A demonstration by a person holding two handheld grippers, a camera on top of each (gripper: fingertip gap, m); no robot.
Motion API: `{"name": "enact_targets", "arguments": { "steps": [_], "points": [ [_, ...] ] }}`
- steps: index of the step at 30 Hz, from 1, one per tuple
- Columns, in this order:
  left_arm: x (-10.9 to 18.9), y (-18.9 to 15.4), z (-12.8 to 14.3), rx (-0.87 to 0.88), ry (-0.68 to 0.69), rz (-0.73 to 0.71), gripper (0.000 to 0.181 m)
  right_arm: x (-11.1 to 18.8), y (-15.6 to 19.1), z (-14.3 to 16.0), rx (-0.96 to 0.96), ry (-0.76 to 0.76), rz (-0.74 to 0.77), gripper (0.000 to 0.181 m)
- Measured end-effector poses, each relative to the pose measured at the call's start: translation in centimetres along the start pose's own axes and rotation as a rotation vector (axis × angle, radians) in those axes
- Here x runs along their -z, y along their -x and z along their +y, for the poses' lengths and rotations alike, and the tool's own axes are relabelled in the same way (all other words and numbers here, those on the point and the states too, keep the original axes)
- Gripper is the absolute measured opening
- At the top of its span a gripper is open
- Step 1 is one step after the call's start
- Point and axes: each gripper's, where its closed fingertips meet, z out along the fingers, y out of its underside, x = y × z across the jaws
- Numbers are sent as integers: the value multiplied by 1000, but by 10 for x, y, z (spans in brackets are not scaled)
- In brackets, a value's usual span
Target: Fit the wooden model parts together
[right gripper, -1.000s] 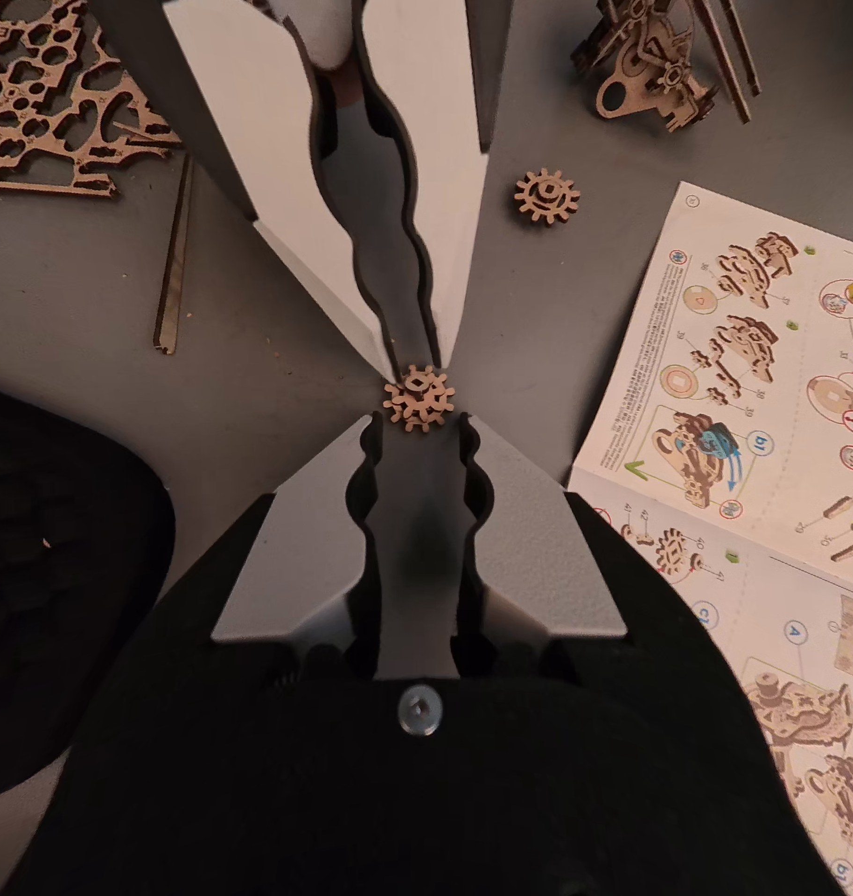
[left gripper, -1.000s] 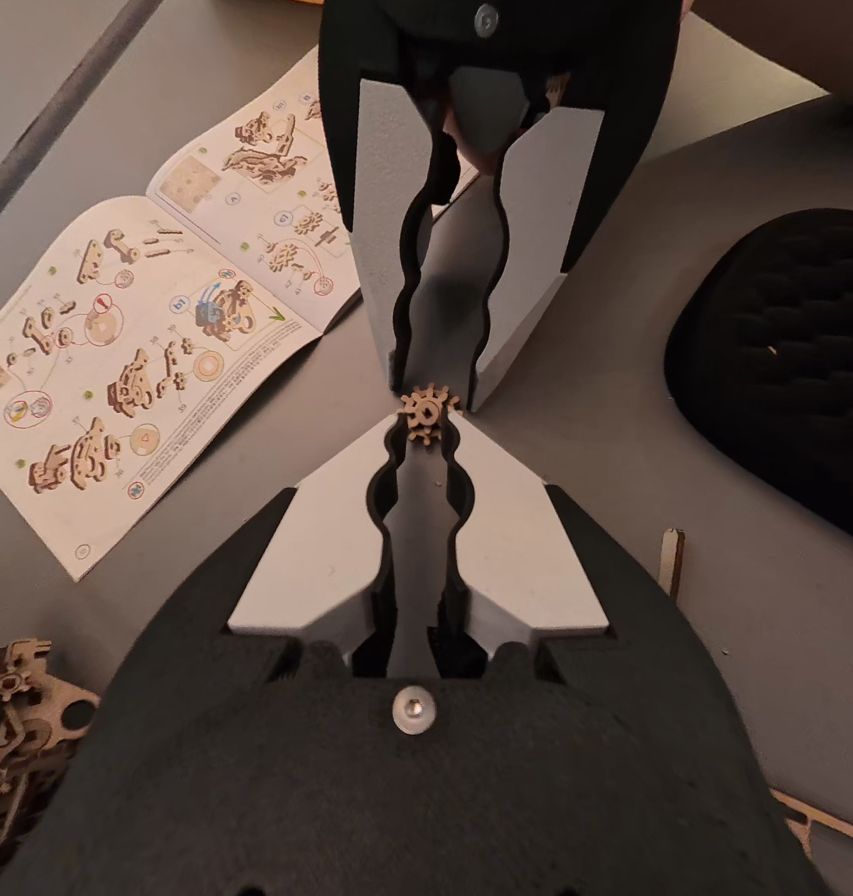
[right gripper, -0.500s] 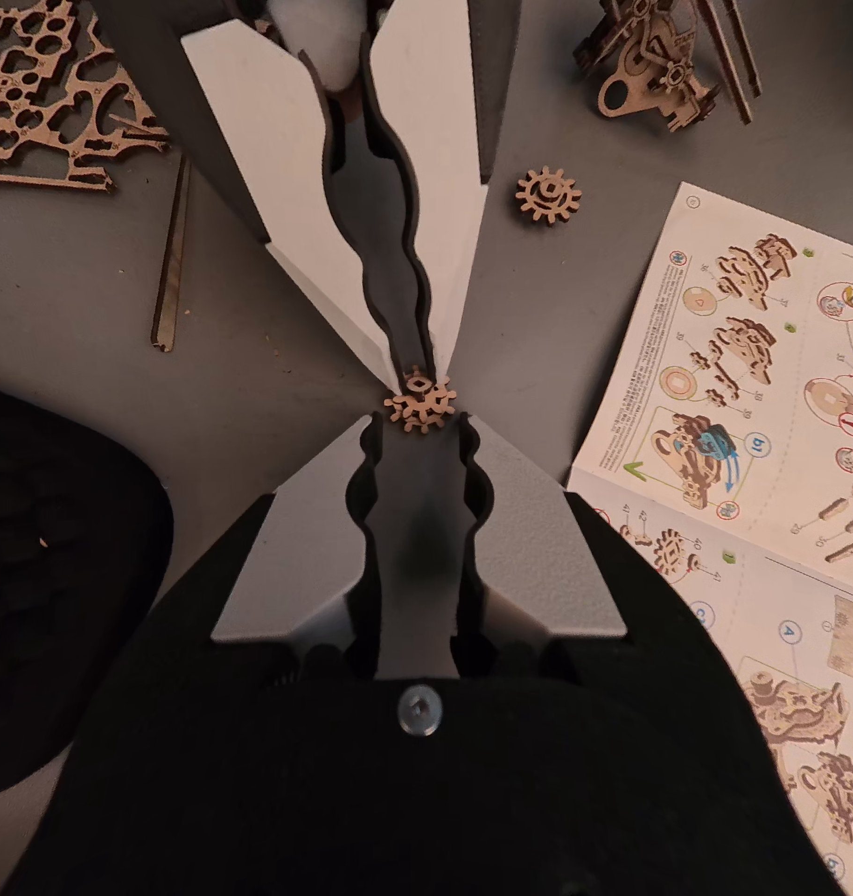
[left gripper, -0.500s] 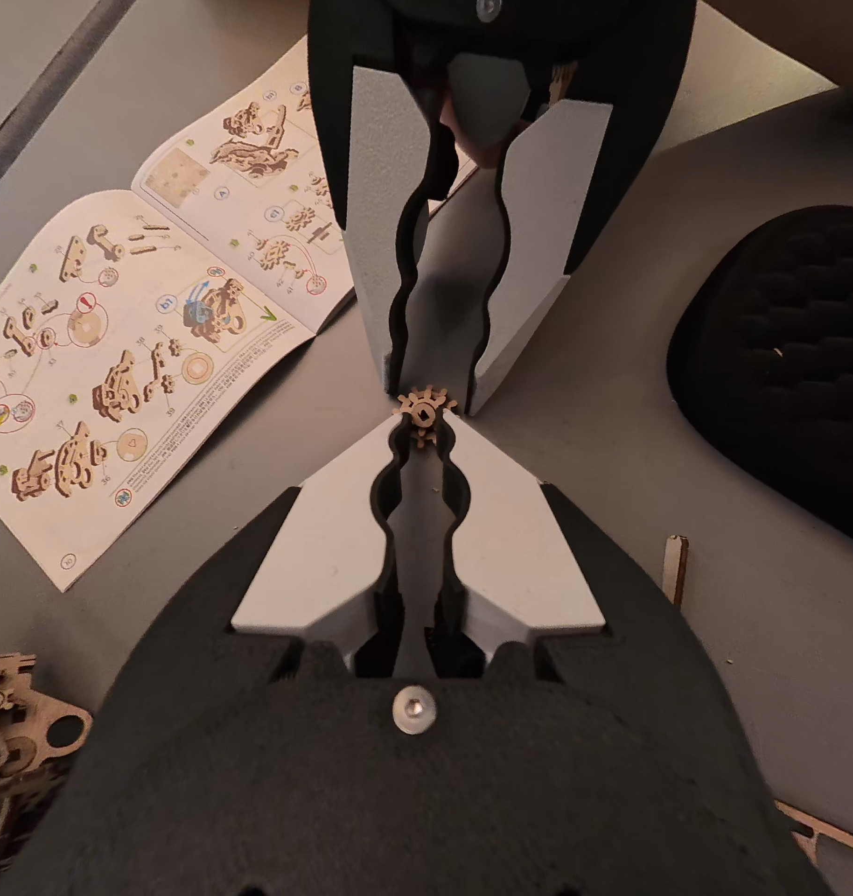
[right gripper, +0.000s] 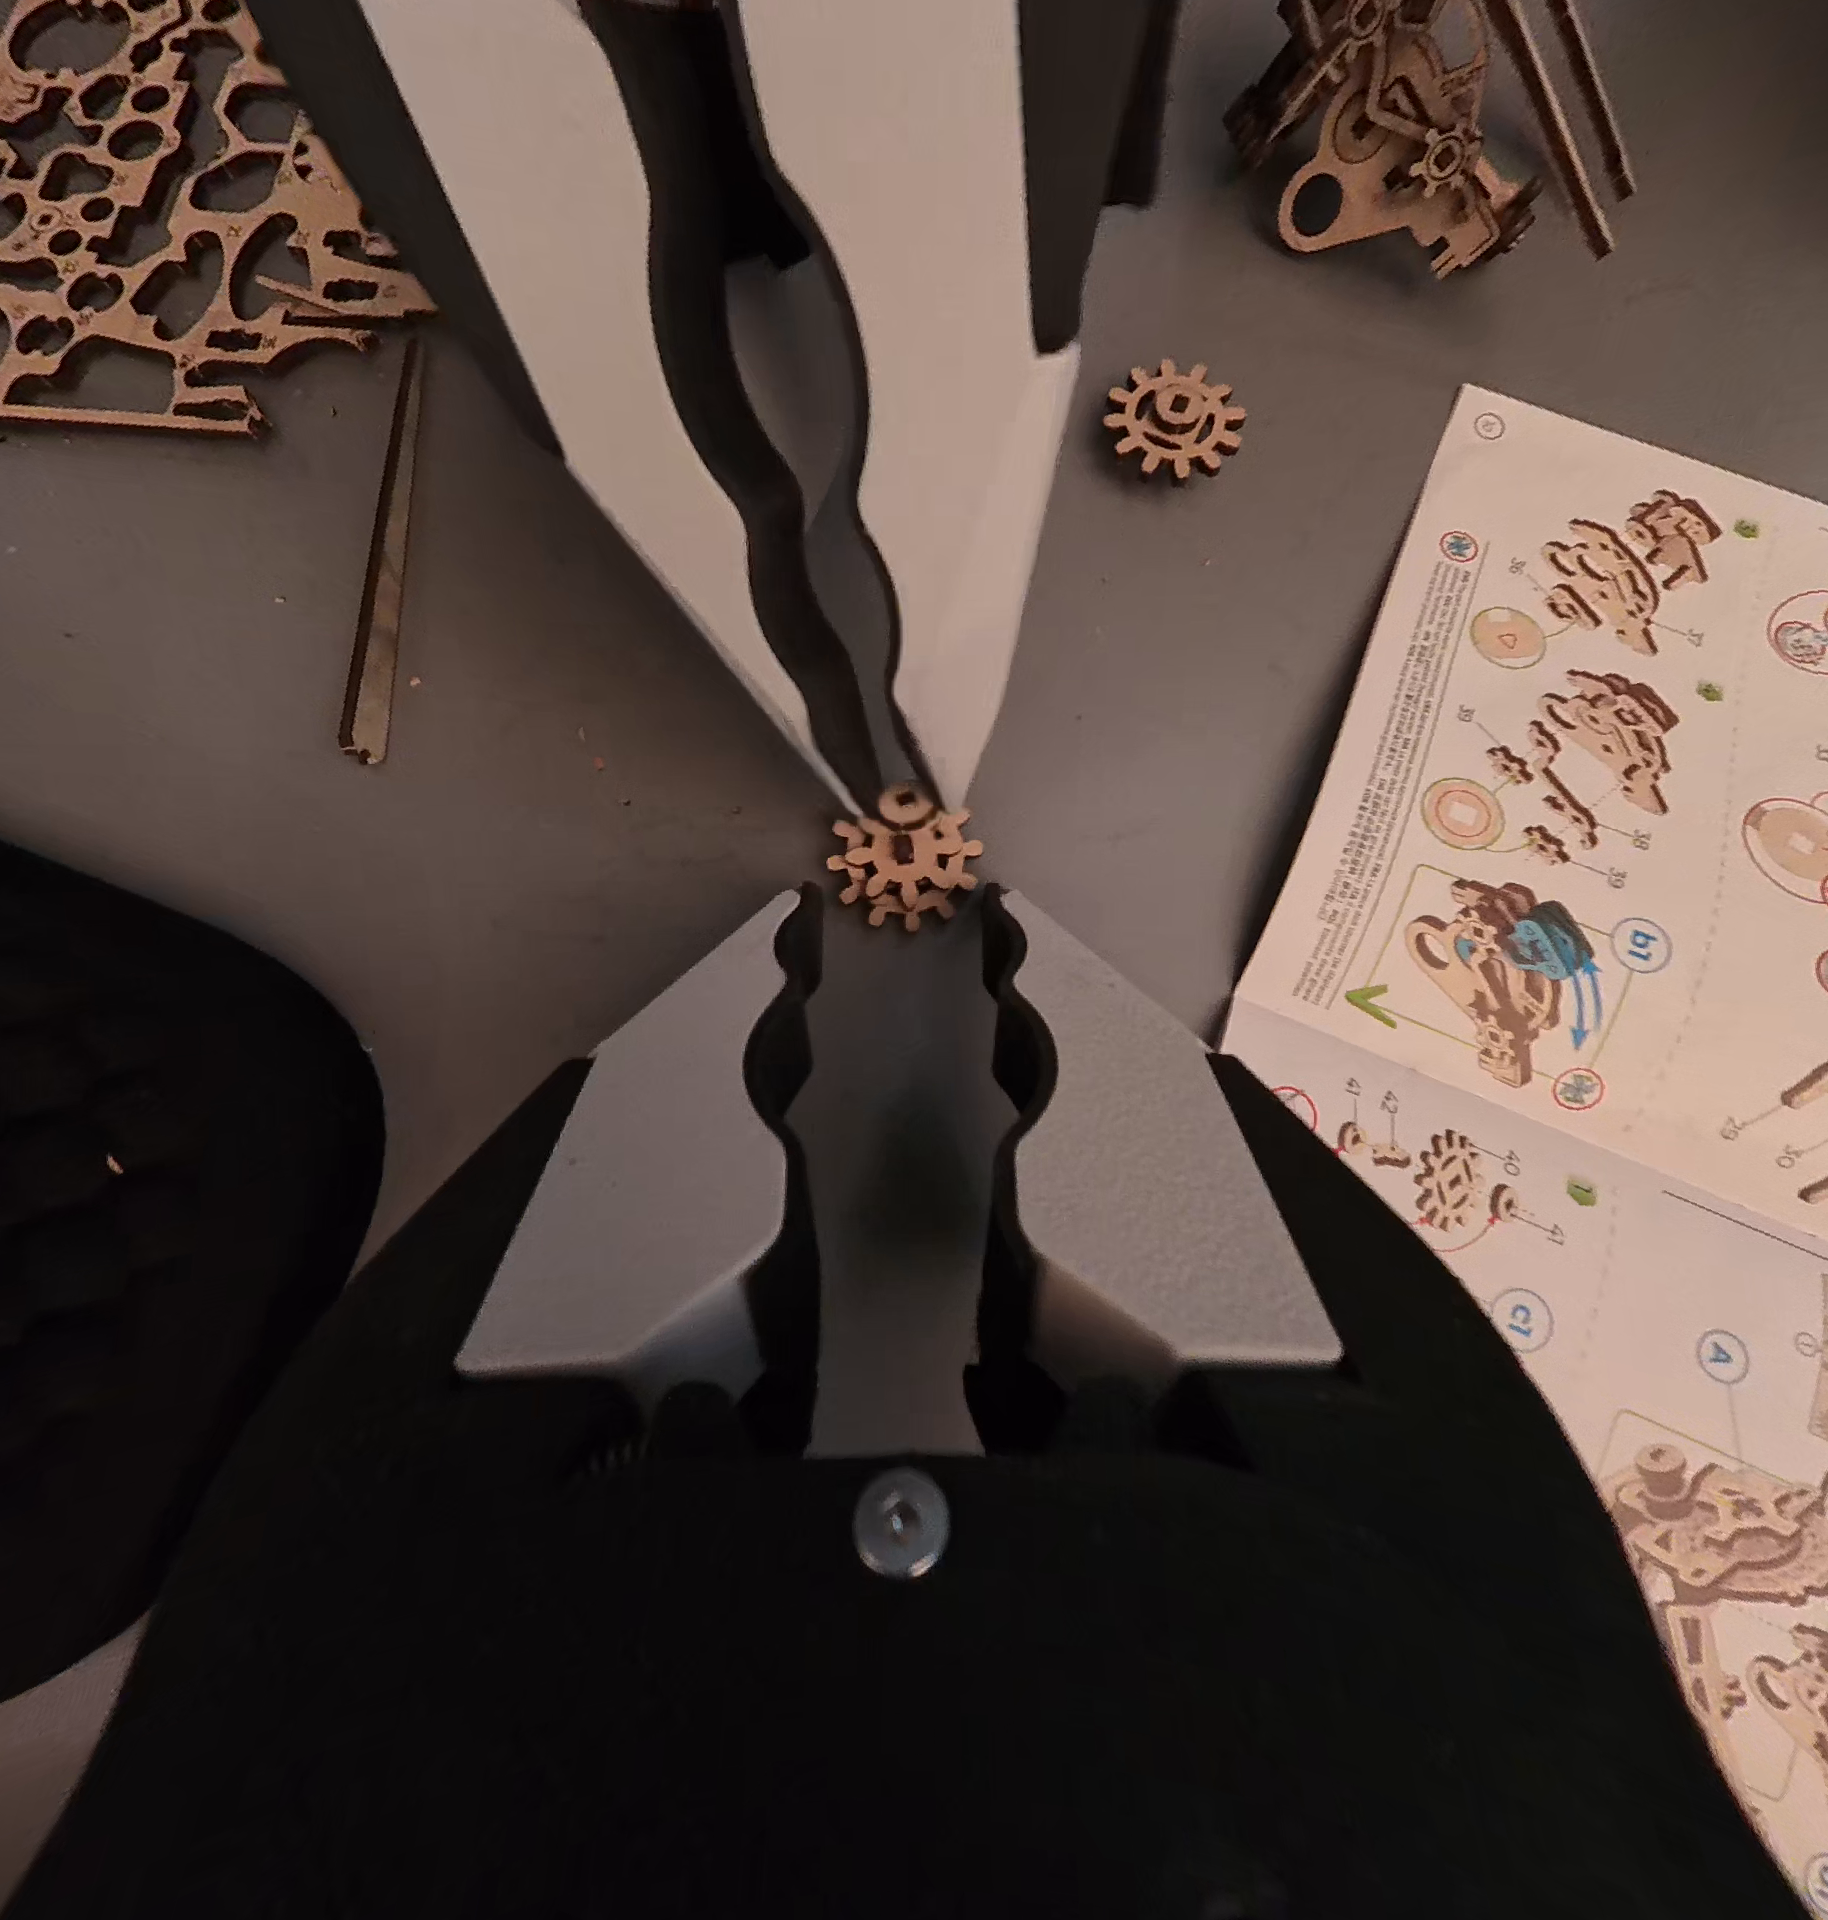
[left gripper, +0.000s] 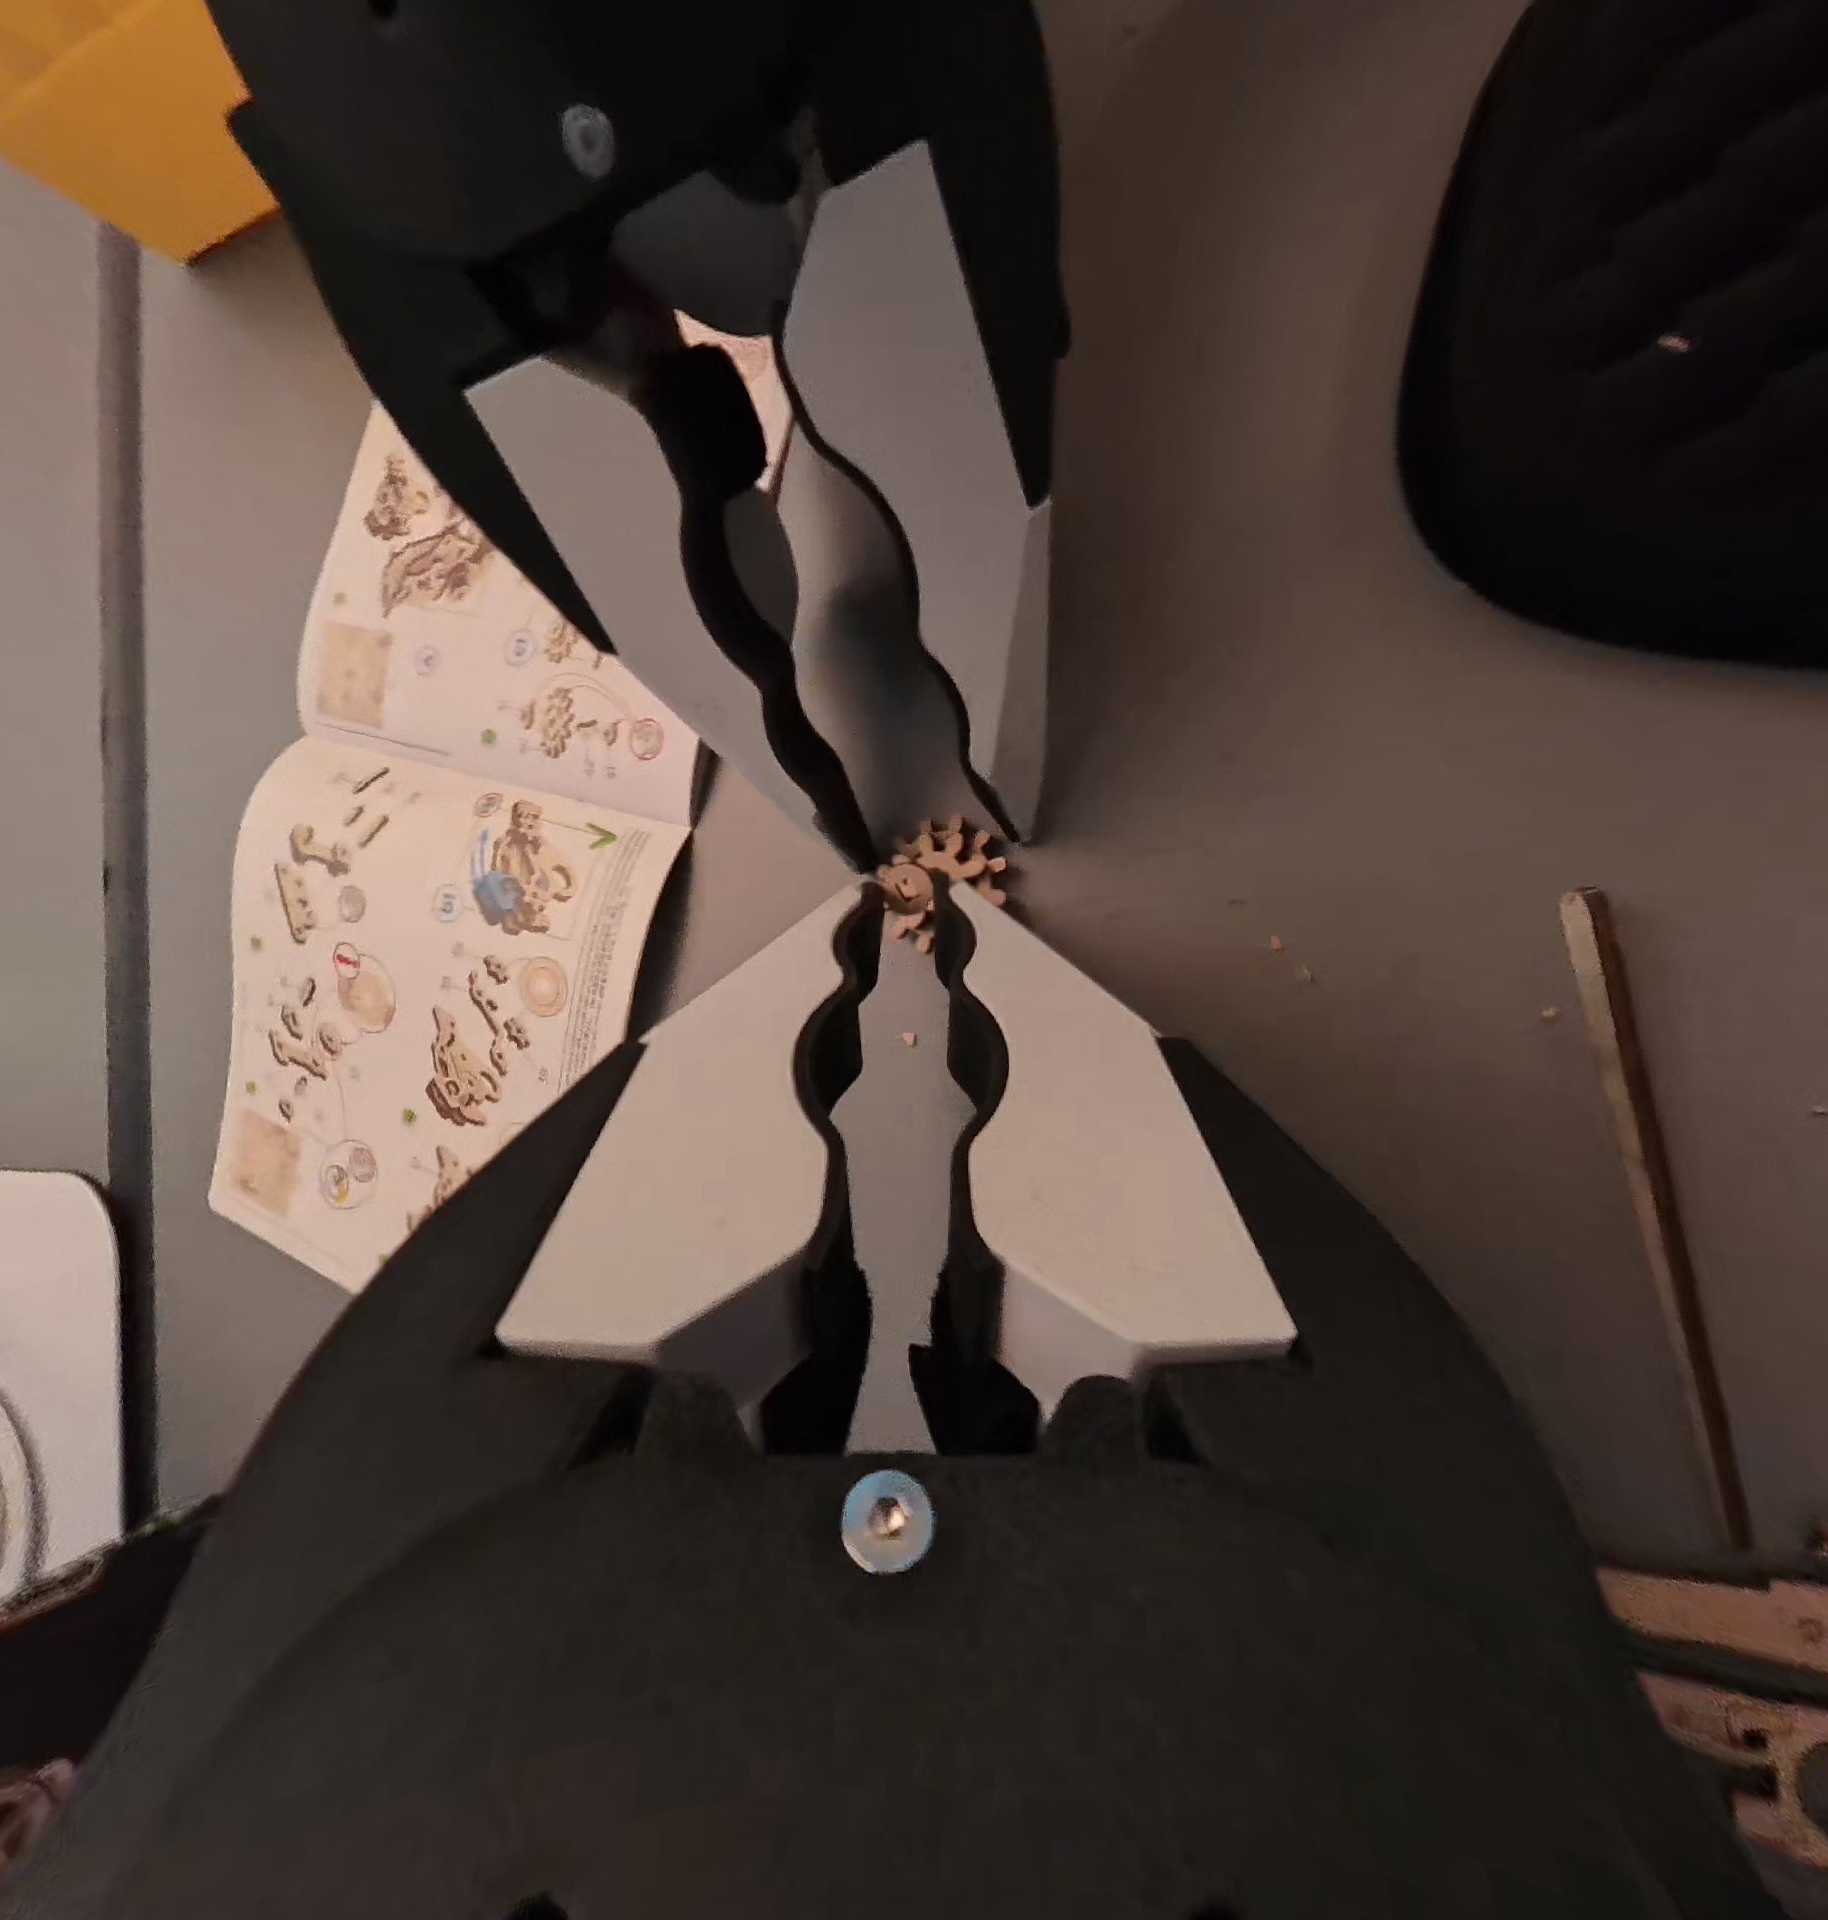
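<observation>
The left gripper had its jaws pressed tight on a little round wooden hub piece in the middle of the frame. The right gripper had its jaws closed around the small wooden gear, touching its teeth on both sides, also in the middle of the frame. The two grippers met tip to tip, and the hub sat against the gear's middle hole. I could not tell if it was pushed all the way in. Another gear lay by itself on the grey table, in the upper right. The open instruction booklet lay at the right, a cut-out wooden sheet at the upper left, and a half-built wooden model at the top right. The parts were tiny, so I think a crooked push could jam the hub, snap a tooth, or make the gear pop out and drop.
</observation>
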Motion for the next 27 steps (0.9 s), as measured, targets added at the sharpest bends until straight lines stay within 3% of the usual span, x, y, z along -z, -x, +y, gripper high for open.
{"name": "enact_targets", "arguments": {
  "steps": [1, 12, 27],
  "points": [
    [-1, -2, 1, -27, 20, 23, 8, 0, 0, 0, 0, -1, -1, 29],
    [-6, -3, 2, -173, 103, 142, 8, 0, 0, 0, -11, -17, -16, 28],
    [-9, -4, 3, -208, 143, 203, 8, 0, 0, 0, -10, -15, -16, 28]
  ]
}}
